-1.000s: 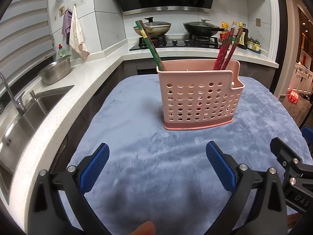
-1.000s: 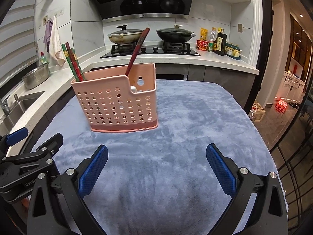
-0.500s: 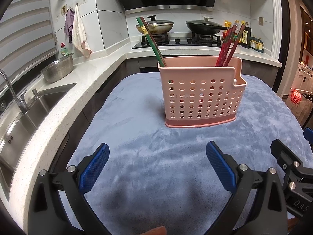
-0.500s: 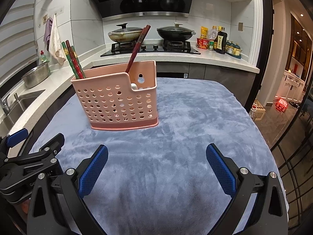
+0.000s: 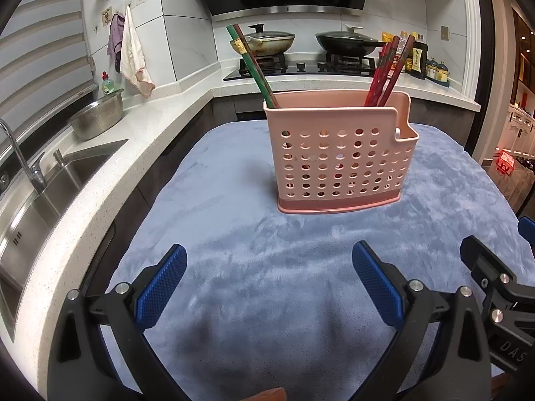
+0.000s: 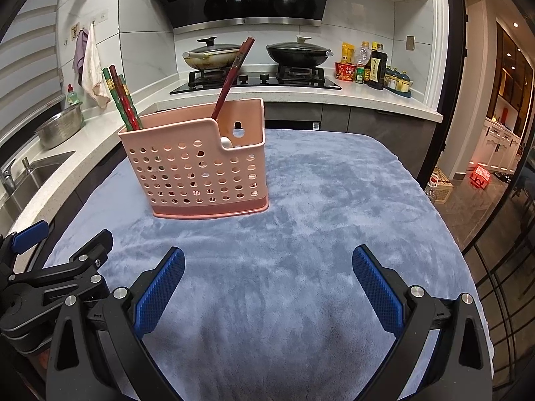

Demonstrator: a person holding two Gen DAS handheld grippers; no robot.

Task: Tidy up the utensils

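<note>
Both grippers hover low over the blue cloth [image 5: 254,244] that covers the surface, and neither one holds anything. The left gripper [image 5: 269,284] has its blue pads spread wide, nothing between them but plush fabric. Same story on the other side: the right gripper [image 6: 267,284] is spread wide over bare cloth, with the left gripper's black frame showing at the lower left of its view.

Ahead of both stands the pink basket [image 5: 337,163], upright on the cloth, its perforated wall facing the cameras, well apart from either gripper. At its left end a bunch of green and red chopsticks [image 5: 254,67] leans out to the left. At the right end dark red chopsticks [image 5: 388,70] lean to the right. In the right wrist view a small white object [image 6: 226,141] peeks through the notch in the basket's front wall; what it is, I cannot tell
</note>
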